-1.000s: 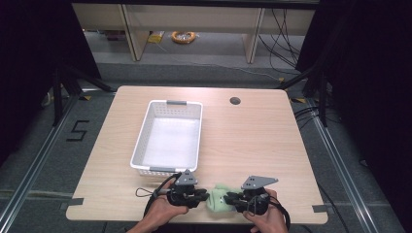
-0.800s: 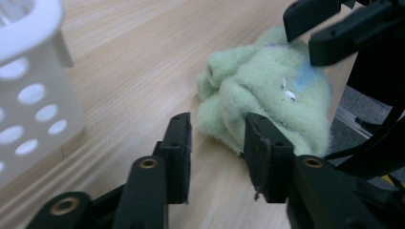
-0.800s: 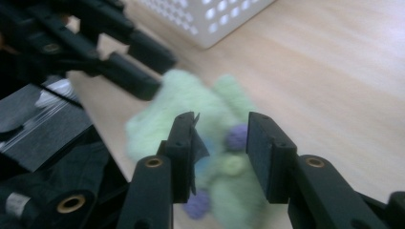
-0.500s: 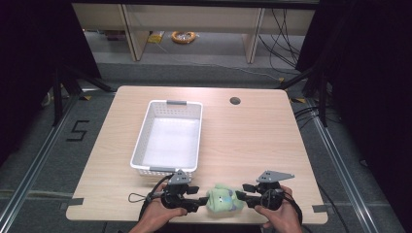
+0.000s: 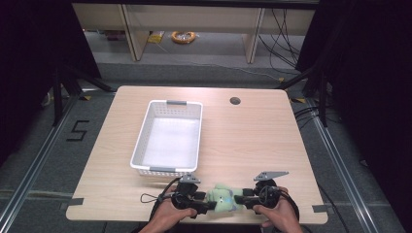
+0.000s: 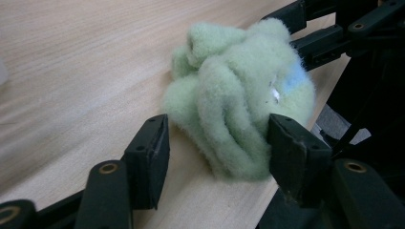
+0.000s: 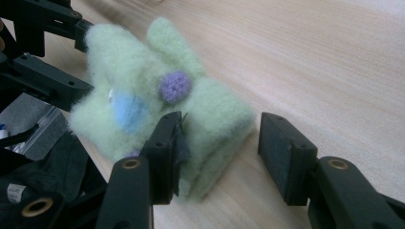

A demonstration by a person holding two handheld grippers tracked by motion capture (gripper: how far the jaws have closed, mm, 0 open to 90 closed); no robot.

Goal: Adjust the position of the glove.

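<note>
Basket (image 5: pixel 145 141): white, on the table (image 5: pixel 252 141), at 11 o'clock from the toy.
Left gripper (image 5: pixel 206 207): jaws just parted, loose around the toy's end.
Toy (image 5: pixel 222 199): green fleece, lying at the table's 6 o'clock edge between both grippers.
Right gripper (image 5: pixel 239 201): jaws just widened, toy's end between them, ungripped.

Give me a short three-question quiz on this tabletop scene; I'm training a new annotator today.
1. True or false: the white basket has something in it.
2. Which lies nearer the table's front edge: the fuzzy green cloth or the basket?
3. What colour is the round patch on the cloth: A purple, B red, C black?

Key: 1 false; 2 the cloth, between the left gripper and right gripper; 3 A.
</note>
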